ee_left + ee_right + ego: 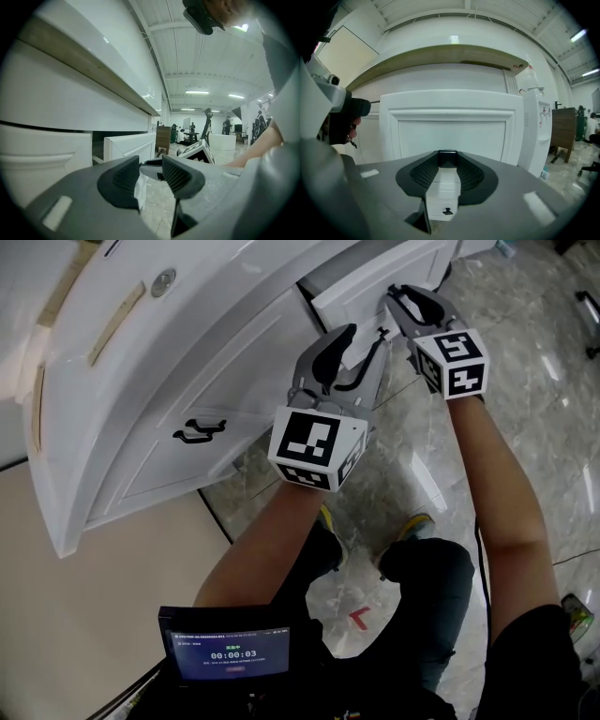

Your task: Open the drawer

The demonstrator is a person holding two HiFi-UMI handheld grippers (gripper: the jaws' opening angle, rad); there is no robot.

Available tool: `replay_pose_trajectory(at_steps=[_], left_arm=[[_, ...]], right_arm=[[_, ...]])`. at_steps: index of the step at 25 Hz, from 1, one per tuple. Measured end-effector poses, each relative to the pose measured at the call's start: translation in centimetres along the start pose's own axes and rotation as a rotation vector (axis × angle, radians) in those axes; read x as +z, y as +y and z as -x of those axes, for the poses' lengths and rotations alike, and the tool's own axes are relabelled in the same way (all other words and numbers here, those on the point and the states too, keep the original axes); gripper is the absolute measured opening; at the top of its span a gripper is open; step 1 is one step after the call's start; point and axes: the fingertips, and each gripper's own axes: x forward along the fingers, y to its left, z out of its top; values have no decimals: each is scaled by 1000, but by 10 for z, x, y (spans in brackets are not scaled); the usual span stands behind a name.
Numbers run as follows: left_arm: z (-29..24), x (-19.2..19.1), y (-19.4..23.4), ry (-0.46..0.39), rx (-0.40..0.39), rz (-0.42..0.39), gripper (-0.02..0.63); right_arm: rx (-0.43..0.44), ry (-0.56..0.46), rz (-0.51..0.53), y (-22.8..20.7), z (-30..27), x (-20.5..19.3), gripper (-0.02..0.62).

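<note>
The white cabinet has one drawer (370,292) (450,131) pulled out from its front at the upper middle of the head view. My right gripper (401,294) (447,161) is at that drawer's front panel, its jaws shut on the small black handle (447,158). My left gripper (366,336) (150,174) hangs just left of and below it, over the floor. Its jaws stand open with nothing between them. From the left gripper view the pulled-out drawer (129,145) shows side-on.
A second white drawer with a black handle (199,430) sits shut lower left on the cabinet. The marble floor (525,362) carries a red mark (359,618). A timer screen (228,652) is at the person's waist. A white water dispenser (536,136) stands right of the cabinet.
</note>
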Motion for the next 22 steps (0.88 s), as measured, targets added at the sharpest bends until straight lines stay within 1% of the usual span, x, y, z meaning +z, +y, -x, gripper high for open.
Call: replay_pose_trajectory(at_steps=[5,7,14,19,22], left_arm=[[3,3,-20,-1,-20,14,144],[5,3,-34,-1,-33,8,144],[8,-6,-87,26,-100,45,144],[10,-4,-111,26,-138,38,144],[11,-2,-115,26,-152,44,144]], right_arm=[[5,24,0,0,29,-8,146],[3,30,-4,0,42,-11,146],[-11,60,-9,-2,87,-25,144],[1,84,-1,-1,95,-27,144],[9,95,4,-2,98,-27,143]])
